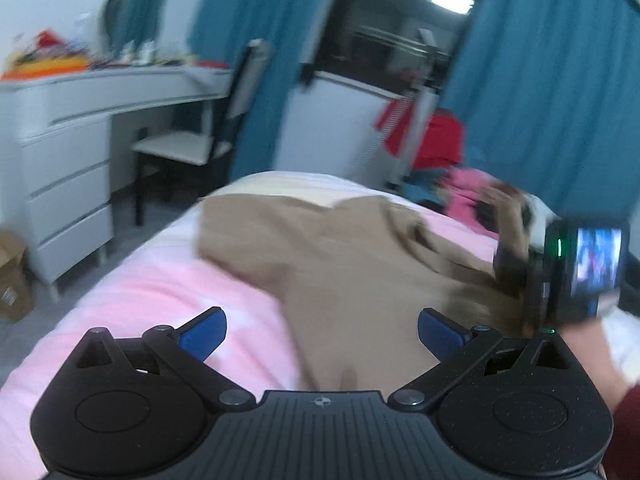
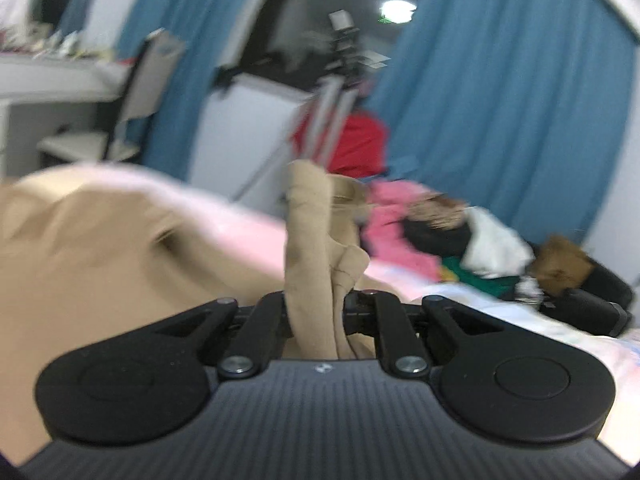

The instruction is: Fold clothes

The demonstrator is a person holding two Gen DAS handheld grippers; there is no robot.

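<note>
On the bed (image 1: 132, 280), with its pink cover, I have the tan garment (image 1: 320, 248) spread across the middle and reaching toward the far end. My left gripper (image 1: 322, 330) hangs above the near part of the bed with its jaws spread wide; the blue pads (image 1: 204, 332) stand well apart and nothing is between them, only the tan cloth and pink cover lying below.

My right gripper (image 2: 316, 312) has its jaws closed tight on a bunched fold of the tan garment (image 2: 312, 232). In the right wrist view the pinched cloth rises upright out of the grip, while the rest of it trails off to the left over the bed (image 2: 248, 236). In the left wrist view the right gripper (image 1: 516, 276) sits at the right edge of the bed, blurred, with the tan cloth drawn toward it.

At the far right corner of the bed lies a heap of other clothes (image 2: 440, 240): pink, black, white, green and brown pieces jumbled together. Beyond the bed hang blue curtains (image 1: 532, 80) on either side of a dark window (image 1: 384, 32). A white dresser (image 1: 60, 168) and a chair (image 1: 188, 148) stand off the left side. Something red (image 2: 356, 144) hangs behind a pale stand past the far end.
</note>
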